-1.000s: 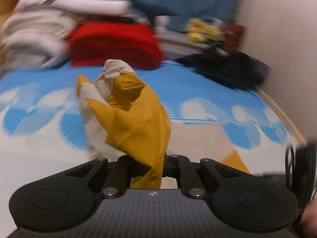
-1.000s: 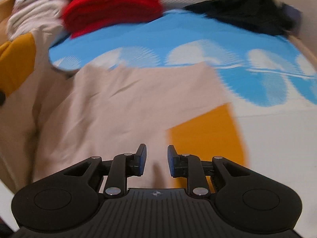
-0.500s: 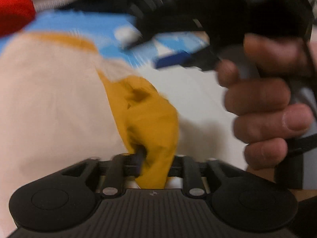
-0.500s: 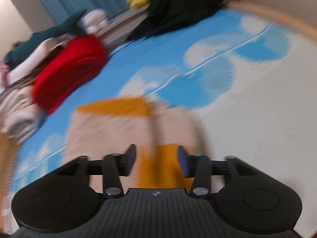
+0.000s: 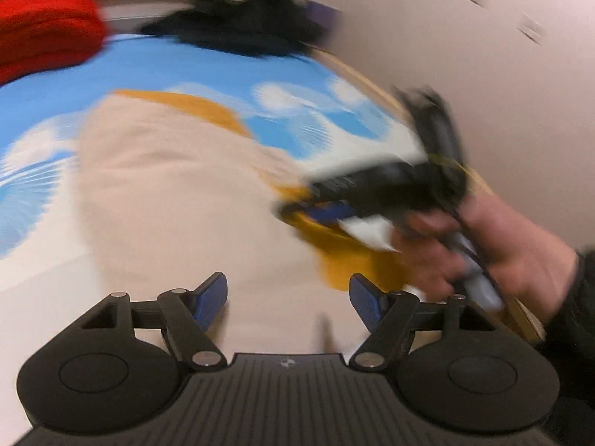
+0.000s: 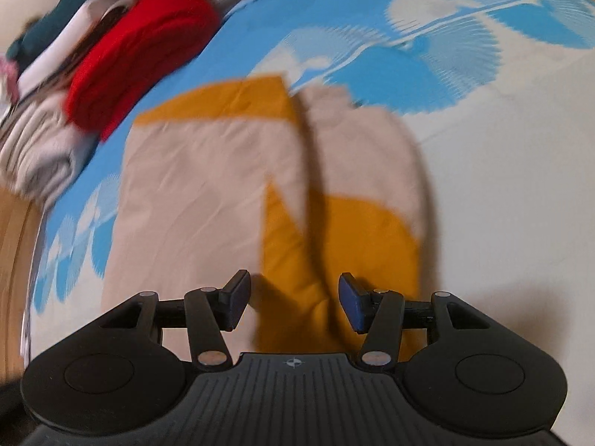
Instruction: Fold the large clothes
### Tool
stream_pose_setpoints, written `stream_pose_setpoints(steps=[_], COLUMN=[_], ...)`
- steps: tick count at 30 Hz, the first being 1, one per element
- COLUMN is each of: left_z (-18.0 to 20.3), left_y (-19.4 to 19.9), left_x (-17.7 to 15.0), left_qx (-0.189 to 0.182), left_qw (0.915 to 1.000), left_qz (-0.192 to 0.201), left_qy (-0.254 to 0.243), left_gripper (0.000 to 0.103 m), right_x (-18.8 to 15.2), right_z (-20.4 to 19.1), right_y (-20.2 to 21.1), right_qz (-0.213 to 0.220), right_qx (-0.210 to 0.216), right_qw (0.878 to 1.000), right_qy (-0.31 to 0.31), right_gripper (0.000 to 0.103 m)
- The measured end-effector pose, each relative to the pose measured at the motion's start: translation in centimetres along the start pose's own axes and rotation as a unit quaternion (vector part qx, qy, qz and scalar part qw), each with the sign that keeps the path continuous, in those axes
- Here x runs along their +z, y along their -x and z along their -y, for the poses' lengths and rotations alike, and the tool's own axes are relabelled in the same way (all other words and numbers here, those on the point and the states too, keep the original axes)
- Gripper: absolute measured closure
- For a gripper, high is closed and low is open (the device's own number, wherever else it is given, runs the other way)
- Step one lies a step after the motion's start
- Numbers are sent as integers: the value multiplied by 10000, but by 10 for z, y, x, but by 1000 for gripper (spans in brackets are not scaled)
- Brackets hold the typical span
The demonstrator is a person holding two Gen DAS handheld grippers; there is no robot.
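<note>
Left wrist view: all writing on right gripper blurred.

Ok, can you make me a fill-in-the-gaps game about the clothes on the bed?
1. The beige garment lying flat on the bed has patches coloured ____.
2. The folded pile beyond the garment is coloured ____.
3. The bedsheet is white with fan shapes coloured ____.
4. The left tongs and the right tongs both have their jaws ____, with nothing pinched.

Missing words: yellow; red; blue; open
</note>
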State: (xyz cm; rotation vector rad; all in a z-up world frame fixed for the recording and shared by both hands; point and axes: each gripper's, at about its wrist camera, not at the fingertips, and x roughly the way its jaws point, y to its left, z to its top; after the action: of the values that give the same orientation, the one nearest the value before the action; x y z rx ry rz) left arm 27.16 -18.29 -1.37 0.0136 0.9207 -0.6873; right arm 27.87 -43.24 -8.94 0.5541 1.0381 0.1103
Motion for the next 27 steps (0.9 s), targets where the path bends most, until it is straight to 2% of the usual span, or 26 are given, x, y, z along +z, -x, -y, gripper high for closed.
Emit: stream_pose_setpoints(steps=[1,2,3,4,5,7,10,11,13,15,18,20,22,24,26,27], left_z=[-12,-22,-32,-39,-45,-58,-61,-66,-67,-67,-64,-67,-74,-83,-97,-112], left_y=[3,4,5,3,-1,-8,-19,-17,-25,-36,-64,-67,-66,-57,-51,-50], left_x=[1,1,2,4,5,11,14,12,8,-2,-23,-31,-23,-9,2,8], left_qx=[228,459,617,744,855,993,966,884,692,754,730,718,594,364,276,240], left_qw=[9996,9984,9972,9958,9944,9925,9909,9907,9907,9891,9850,9844,9838,9874,9873,9835], left_qz=[49,81,81,67,28,-85,-206,-237,-429,-852,-1360,-1446,-1514,-1286,-900,-643], left_qy=[157,306,425,532,617,709,910,1007,1090,933,770,705,748,844,1279,1672], left_gripper=[26,26,26,26,24,23,22,22,22,22,20,20,20,19,17,17], right_x=[-2,-4,-4,-4,-4,-1,1,1,0,-1,-4,-3,-1,-1,-1,-3], right_z=[-6,-12,-15,-16,-15,-11,0,7,20,38,54,53,51,49,51,53], right_y=[-3,-4,-4,-1,4,24,73,84,78,55,26,18,17,15,18,22], right_qz=[-27,-12,25,80,165,488,1375,1584,1488,993,528,451,475,529,628,655], right_qx=[-70,-219,-279,-280,-232,-77,249,-20,-588,-1006,-1110,-1177,-1251,-1352,-1423,-1422], right_qw=[9999,9994,9989,9987,9989,9985,9902,9874,9871,9896,9919,9917,9907,9892,9875,9871], right_qy=[117,269,363,407,362,247,26,-6,-76,-253,-307,-251,-239,-200,-270,-323], right_gripper=[49,54,65,97,99,101,101,101,101,101,101,100,98,95,78,74])
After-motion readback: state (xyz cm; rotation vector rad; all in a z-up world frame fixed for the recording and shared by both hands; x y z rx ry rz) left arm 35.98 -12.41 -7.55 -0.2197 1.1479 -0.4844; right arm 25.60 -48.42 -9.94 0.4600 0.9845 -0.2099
